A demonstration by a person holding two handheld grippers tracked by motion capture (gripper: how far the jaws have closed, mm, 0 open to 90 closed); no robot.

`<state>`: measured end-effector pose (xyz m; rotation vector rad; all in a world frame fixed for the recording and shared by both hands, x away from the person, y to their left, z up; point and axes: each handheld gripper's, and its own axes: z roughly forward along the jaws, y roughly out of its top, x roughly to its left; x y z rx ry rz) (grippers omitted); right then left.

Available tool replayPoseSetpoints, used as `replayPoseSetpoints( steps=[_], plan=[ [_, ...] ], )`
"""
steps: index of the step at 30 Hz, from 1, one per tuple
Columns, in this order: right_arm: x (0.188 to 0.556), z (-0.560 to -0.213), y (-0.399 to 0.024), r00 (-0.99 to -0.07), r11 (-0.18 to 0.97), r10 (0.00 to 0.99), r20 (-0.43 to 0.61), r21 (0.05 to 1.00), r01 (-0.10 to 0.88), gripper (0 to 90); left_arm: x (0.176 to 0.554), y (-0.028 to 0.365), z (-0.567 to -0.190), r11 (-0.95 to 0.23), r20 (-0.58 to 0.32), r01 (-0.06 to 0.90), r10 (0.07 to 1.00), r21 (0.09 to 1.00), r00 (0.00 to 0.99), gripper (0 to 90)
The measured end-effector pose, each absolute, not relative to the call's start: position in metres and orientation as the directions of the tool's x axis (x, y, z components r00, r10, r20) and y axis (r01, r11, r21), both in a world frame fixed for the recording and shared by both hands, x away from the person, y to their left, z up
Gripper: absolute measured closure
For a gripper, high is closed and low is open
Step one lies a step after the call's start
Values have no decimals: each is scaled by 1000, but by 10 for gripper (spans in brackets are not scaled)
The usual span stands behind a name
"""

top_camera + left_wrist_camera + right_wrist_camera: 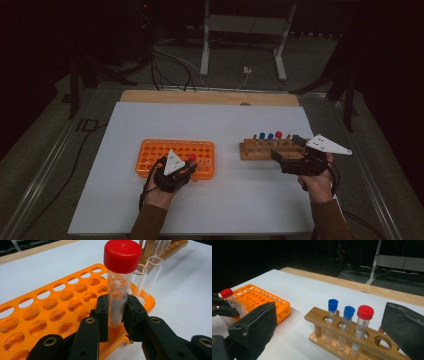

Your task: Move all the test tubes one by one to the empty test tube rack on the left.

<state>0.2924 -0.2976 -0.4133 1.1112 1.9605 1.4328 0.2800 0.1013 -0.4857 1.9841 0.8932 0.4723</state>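
Left gripper (116, 315) jaws clamped on red-capped tube (121, 282) over orange rack (50, 310). Right gripper (329, 327) jaws spread wide, wooden rack (352, 340) between them.

The plastic rack (150, 150) lies left of the wooden rack (248, 150) (well apart) on the table (225, 200), each holding tubes.

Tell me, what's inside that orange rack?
In the orange rack: a red-capped tube clamped by the left gripper, and two uncapped tubes behind it. Their bottoms are hidden in the holes.
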Motion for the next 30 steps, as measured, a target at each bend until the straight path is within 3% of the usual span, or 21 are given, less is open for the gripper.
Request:
replayPoseSetpoints(
  steps=[20,25,30],
  plan=[
    [294,-416,-294,-574,142,814,86,929,341,4,283,98,-491,-369,-24,438,742,820,671,742],
    [294,-416,-296,-572,139,816,87,930,340,4,281,103,-485,-325,-64,438,739,838,670,591],
    [296,-417,-298,-565,134,820,92,929,344,4,277,114,-471,-265,-82,392,731,881,677,494]
  ],
)
